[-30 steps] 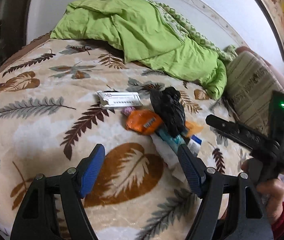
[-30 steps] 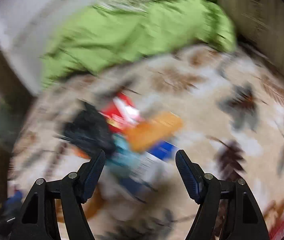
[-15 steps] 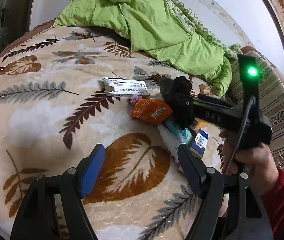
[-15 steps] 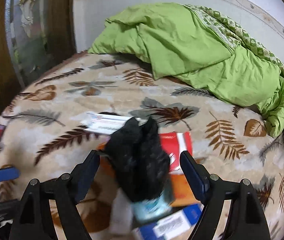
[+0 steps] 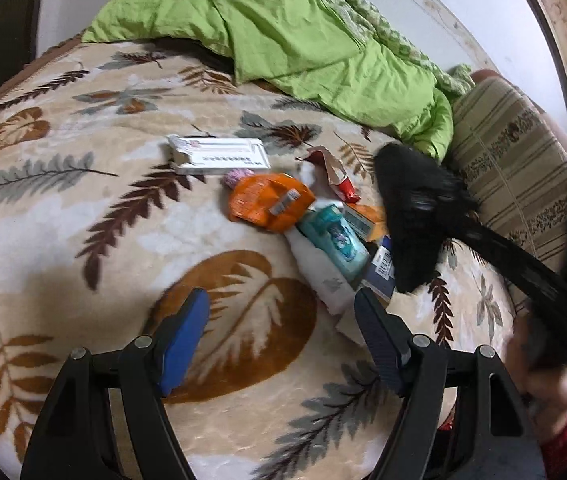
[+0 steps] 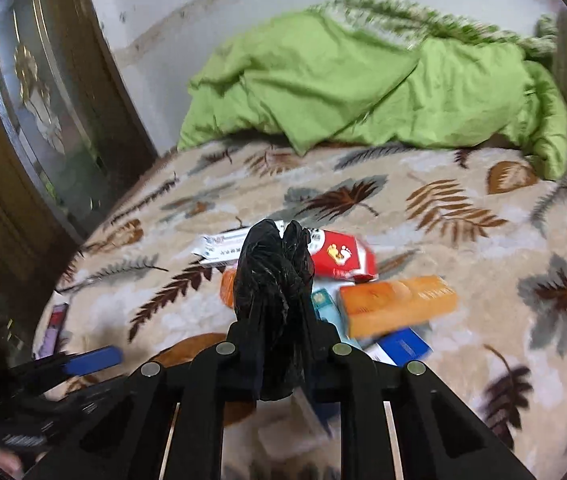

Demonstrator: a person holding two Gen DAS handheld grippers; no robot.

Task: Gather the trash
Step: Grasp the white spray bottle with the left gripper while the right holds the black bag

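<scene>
A heap of trash lies on the leaf-patterned blanket [image 5: 83, 240]: a white box [image 5: 217, 155], an orange packet [image 5: 269, 200], a teal tube [image 5: 333, 236], a red packet [image 6: 343, 256], an orange box [image 6: 397, 304] and a blue box [image 6: 403, 346]. My right gripper [image 6: 273, 320] is shut on a crumpled black plastic bag [image 6: 271, 276] and holds it above the heap; the bag also shows in the left wrist view [image 5: 411, 216]. My left gripper [image 5: 283, 332] is open and empty over the blanket, in front of the heap.
A green quilt [image 5: 303, 40] is bunched at the back of the bed. A striped pillow [image 5: 515, 152] lies at the right. A dark wooden door [image 6: 23, 140] stands left of the bed. A small purple item [image 6: 53, 328] lies near the bed's left edge.
My right gripper has closed on the black bag and lifted it off the heap toward the right. The red packet under it now shows. My left gripper has barely moved.
</scene>
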